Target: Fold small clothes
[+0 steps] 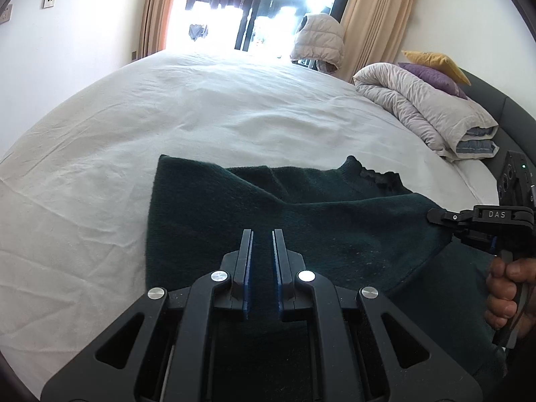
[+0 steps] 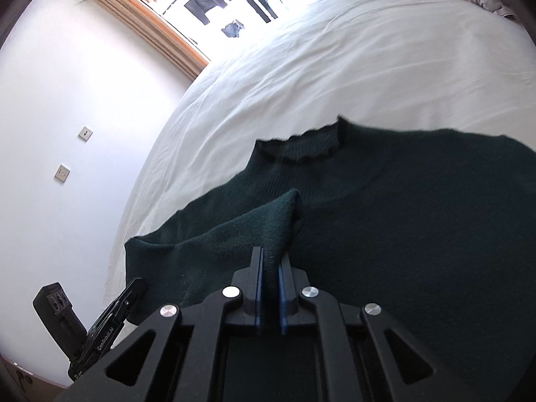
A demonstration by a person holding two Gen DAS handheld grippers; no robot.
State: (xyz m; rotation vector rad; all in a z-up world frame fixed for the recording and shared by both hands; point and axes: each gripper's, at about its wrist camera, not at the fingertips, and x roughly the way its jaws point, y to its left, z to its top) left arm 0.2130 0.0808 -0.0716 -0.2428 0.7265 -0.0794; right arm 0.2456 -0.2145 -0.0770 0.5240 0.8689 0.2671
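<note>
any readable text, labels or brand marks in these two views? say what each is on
"DAS": white letters on the top of the right gripper, seen in the left wrist view.
"GenRoboAI": white letters along the side of the left gripper, seen in the right wrist view; small and slanted, so the reading is approximate.
Nothing readable on the dark green sweater, the wall sockets or the bedding.
</note>
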